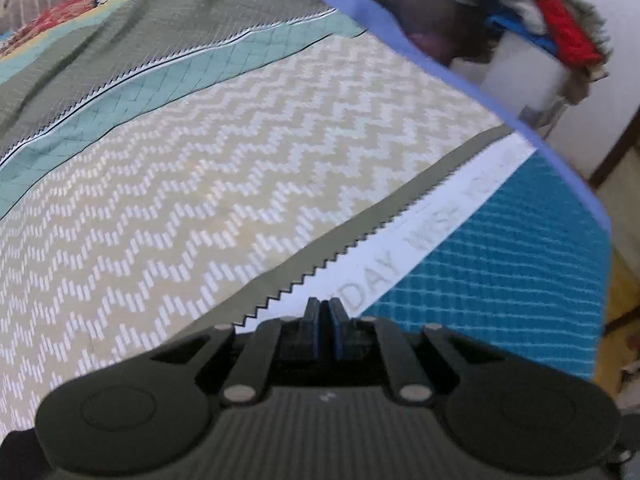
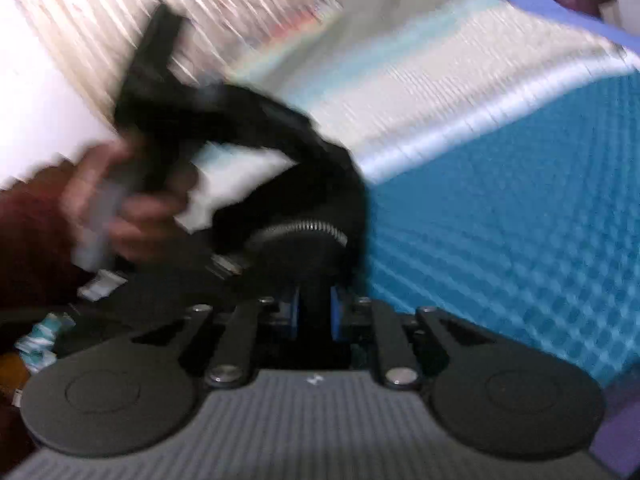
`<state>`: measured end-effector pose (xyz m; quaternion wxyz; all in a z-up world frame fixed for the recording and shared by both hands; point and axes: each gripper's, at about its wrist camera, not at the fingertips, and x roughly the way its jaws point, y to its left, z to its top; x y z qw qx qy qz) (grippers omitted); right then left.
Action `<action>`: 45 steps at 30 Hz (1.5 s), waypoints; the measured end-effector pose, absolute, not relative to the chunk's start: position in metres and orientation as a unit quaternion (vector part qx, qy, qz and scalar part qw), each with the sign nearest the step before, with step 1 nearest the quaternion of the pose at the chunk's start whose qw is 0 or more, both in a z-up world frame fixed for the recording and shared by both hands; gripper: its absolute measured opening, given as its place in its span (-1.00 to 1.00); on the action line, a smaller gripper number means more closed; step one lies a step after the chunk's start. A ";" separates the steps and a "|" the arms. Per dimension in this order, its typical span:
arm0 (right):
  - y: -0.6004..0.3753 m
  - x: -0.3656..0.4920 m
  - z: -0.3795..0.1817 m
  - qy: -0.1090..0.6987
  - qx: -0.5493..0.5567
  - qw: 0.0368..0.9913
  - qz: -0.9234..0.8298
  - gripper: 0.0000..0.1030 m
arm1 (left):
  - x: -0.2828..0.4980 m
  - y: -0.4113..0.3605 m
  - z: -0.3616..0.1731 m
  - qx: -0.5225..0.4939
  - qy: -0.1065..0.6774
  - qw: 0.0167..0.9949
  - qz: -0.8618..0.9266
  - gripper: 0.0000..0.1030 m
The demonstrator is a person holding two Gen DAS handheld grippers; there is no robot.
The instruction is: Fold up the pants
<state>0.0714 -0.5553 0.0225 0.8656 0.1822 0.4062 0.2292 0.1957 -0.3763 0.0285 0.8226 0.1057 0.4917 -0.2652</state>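
Observation:
The black pants [image 2: 320,184] hang bunched in the right wrist view, with a metal zipper [image 2: 304,229] showing just ahead of my right gripper [image 2: 315,314], which is shut on their fabric. The view is blurred by motion. The left gripper's body [image 2: 156,92] and the person's hand [image 2: 128,200] holding it show at the left of that view. In the left wrist view my left gripper [image 1: 324,308] is shut and empty above the patterned bedspread [image 1: 224,184]; no pants show there.
The bed has a zigzag cream panel, a teal grid panel [image 1: 500,280] and a blue-purple border [image 1: 400,40]. A stack of folded cloths [image 1: 552,24] sits on a white unit beyond the bed's far edge. A wooden wall is at the back left.

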 end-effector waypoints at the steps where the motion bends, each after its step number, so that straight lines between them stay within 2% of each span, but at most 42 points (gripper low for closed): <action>1: -0.557 0.072 0.012 0.418 0.191 0.860 0.221 -0.67 | 0.197 -0.379 0.024 0.104 0.494 0.823 -0.261 -0.85; 4: -0.570 0.067 0.011 0.413 0.232 0.854 0.216 -0.66 | 0.194 -0.385 0.020 0.114 0.481 0.834 -0.244 -0.72; 6: -0.572 0.062 0.011 0.410 0.233 0.855 0.213 -0.61 | 0.192 -0.382 0.026 0.110 0.480 0.836 -0.241 -0.46; 9: -0.576 0.050 0.022 0.397 0.230 0.864 0.206 -0.46 | 0.184 -0.362 0.047 0.094 0.458 0.850 -0.243 -0.40; 12: -0.583 0.028 0.041 0.369 0.208 0.885 0.190 -0.44 | 0.169 -0.318 0.075 0.053 0.433 0.864 -0.249 -0.34; 16: -0.574 0.024 0.067 0.330 0.203 0.901 0.195 -0.44 | 0.136 -0.227 0.098 0.003 0.414 0.881 -0.228 -0.27; 20: -0.536 0.033 0.081 0.327 0.182 0.893 0.250 -0.44 | 0.095 -0.114 0.106 -0.044 0.408 0.899 -0.153 -0.22; 24: -0.473 0.050 0.089 0.345 0.136 0.874 0.313 -0.44 | 0.038 0.007 0.115 -0.107 0.383 0.917 -0.035 -0.02; 28: -0.403 0.065 0.091 0.363 0.084 0.852 0.368 -0.44 | -0.027 0.117 0.121 -0.197 0.341 0.915 0.085 0.10; 31: -0.351 0.074 0.088 0.383 0.056 0.830 0.403 -0.43 | -0.061 0.167 0.110 -0.239 0.329 0.903 0.142 0.22; 35: -0.284 0.079 0.078 0.419 0.034 0.795 0.438 -0.44 | -0.091 0.206 0.078 -0.305 0.333 0.876 0.170 0.67; 40: -0.212 0.077 0.067 0.475 0.026 0.742 0.472 -0.44 | -0.091 0.218 0.037 -0.386 0.337 0.848 0.135 0.84; 45: -0.156 0.074 0.072 0.499 0.022 0.707 0.500 -0.44 | -0.078 0.224 0.004 -0.416 0.341 0.837 0.103 0.96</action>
